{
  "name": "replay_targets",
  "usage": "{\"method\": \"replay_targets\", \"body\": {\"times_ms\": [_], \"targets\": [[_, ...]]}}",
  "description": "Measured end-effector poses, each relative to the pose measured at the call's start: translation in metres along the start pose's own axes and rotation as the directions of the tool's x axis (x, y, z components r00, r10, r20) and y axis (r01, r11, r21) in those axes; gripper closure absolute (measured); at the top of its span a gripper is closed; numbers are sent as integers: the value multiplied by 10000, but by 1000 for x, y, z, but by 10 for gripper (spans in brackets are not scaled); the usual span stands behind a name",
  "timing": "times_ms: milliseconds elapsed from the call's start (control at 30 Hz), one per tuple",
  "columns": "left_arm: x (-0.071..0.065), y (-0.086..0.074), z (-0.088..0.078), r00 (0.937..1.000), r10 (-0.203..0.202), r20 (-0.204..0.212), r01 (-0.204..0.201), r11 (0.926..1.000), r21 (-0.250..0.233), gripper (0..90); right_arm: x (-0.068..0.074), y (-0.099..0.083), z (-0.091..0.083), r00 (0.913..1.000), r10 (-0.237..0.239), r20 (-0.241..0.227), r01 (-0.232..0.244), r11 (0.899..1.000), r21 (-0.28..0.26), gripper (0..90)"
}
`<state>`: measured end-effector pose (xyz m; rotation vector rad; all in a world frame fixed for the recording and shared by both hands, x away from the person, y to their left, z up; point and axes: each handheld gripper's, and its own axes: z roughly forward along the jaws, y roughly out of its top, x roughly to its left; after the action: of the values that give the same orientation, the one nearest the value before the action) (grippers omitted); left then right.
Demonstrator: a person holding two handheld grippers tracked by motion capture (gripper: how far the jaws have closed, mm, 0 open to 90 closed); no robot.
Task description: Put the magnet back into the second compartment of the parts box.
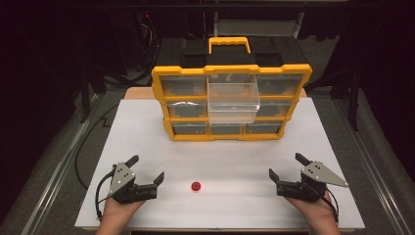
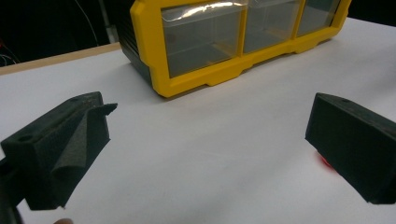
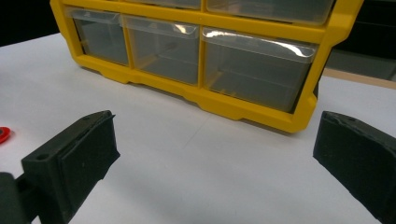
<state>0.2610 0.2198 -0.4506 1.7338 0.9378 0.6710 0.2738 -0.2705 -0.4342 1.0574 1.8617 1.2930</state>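
**Two open hand-held grippers, a red ring between them, a drawer cabinet behind**

On the white surface point(image 1: 147, 127) stands a yellow-framed cabinet point(image 1: 231, 71) of clear drawers, three rows of three, with a yellow handle on its black top. The middle drawer point(image 1: 233, 102) of the upper rows is pulled forward and hides part of the row below it; what the drawers hold cannot be made out through the plastic.

The left hand-held gripper point(image 1: 146, 169) rests near the front edge at the left, jaws spread wide with nothing between them. The right hand-held gripper point(image 1: 288, 167) lies at the right, also wide open and empty. The person's hands are cut off by the bottom edge of the high view.

A small red ring point(image 1: 196, 186) lies on the surface between the two grippers, nearer the left one and apart from both. In the left gripper view it is mostly hidden behind one jaw, only a red sliver point(image 2: 325, 162) showing. In the right gripper view it is cut off at the frame's edge point(image 3: 3, 134). Its exact form is too small to tell.

The room beyond the surface is dark; only cables and frame parts show faintly.
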Motion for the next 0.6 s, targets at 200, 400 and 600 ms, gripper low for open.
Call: {"method": "replay_targets", "body": {"times_ms": [200, 400, 600], "targets": [[0, 0, 2, 9999, -58, 116, 58, 10000, -61, 8, -2, -1, 0, 10000, 82, 0, -82, 9999, 79, 2], [1, 0, 2, 9999, -127, 103, 127, 9999, -31, 8, -2, -2, 0, 10000, 54, 70, -54, 9999, 89, 2], [1, 0, 3, 9999, -75, 74, 75, 10000, -33, 8, -2, -1, -1, 9999, 108, 60, -109, 9999, 76, 2]]}}
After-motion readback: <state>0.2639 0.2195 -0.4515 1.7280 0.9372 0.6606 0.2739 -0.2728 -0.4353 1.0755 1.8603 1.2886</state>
